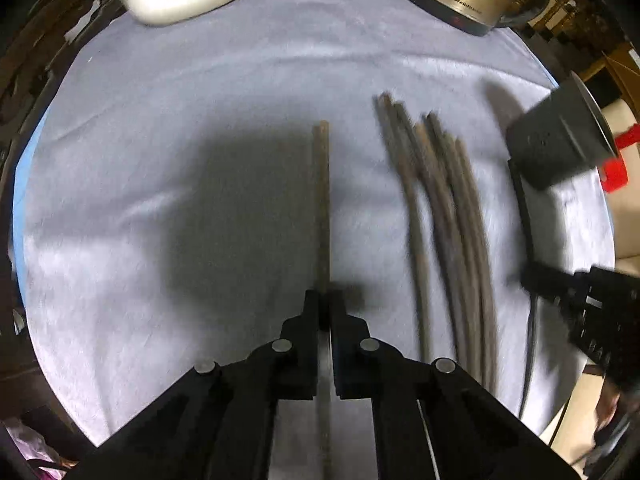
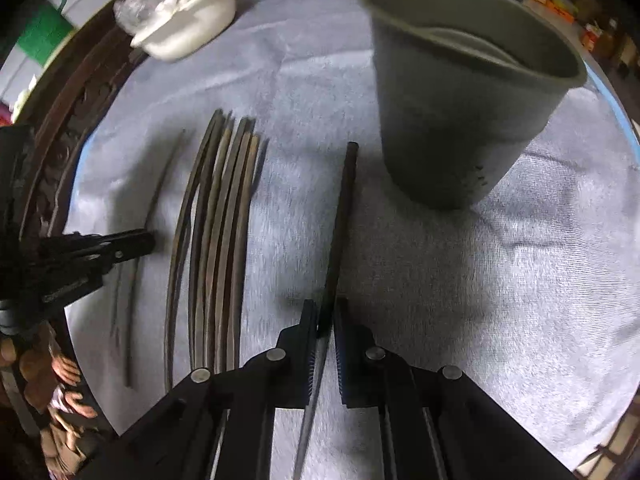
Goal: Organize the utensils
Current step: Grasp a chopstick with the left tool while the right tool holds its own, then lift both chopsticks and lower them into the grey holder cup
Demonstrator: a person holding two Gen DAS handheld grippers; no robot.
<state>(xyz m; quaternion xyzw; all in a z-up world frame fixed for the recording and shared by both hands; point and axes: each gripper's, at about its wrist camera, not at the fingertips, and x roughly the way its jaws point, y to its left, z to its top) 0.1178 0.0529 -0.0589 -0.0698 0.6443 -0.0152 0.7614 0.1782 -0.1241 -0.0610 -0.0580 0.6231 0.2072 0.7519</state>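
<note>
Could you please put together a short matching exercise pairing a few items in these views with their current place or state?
Things:
1. left claw
2. chopstick bundle
3. grey cup
4. white bowl

Places or states:
A. lying loose on the cloth between the two claws
B. at the far edge of the table
C. shut on a single chopstick
D. ahead and to the right of the right claw

Pairs: 1-C, 2-A, 3-D, 4-B
</note>
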